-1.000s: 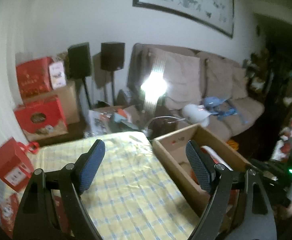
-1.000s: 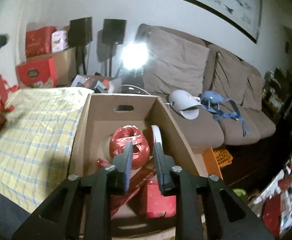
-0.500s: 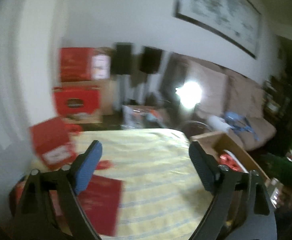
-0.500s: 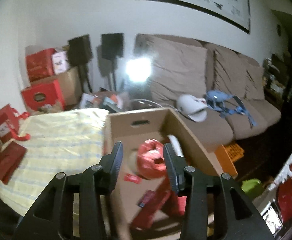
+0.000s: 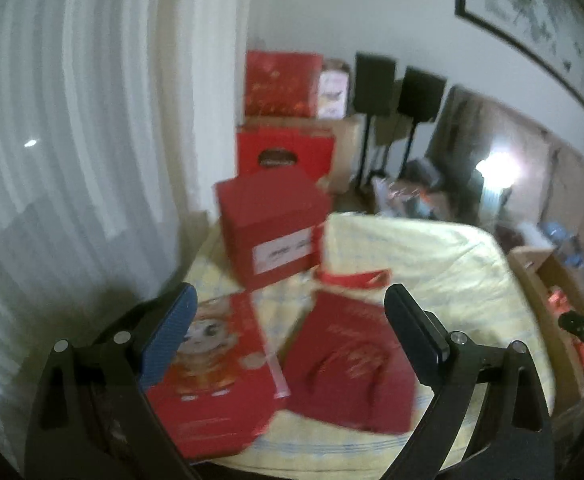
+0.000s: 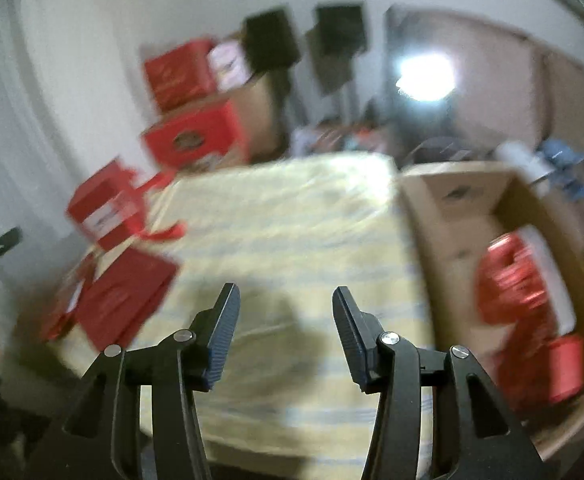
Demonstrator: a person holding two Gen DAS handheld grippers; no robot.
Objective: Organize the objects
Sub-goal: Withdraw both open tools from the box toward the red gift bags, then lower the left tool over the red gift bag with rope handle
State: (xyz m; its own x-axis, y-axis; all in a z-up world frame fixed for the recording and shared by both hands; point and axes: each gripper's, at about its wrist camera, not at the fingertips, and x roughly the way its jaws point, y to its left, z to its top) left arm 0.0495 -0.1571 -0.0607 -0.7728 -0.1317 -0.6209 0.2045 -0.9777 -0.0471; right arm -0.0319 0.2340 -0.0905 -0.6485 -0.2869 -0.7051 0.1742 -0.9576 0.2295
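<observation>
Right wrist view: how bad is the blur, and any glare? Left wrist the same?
Right wrist view: heavy motion smear on the cardboard box and red boxes; a lamp blows out white; the right gripper, open, stays sharp and a dark shadow lies on the yellow tablecloth. Left wrist view: milder blur, flat red folder soft, same lamp flaring; left gripper open, crisp.

Dim room, glaring lamp [image 6: 426, 76] by the sofa, heavy motion blur, fisheye bending, dark vignetted corners
</observation>
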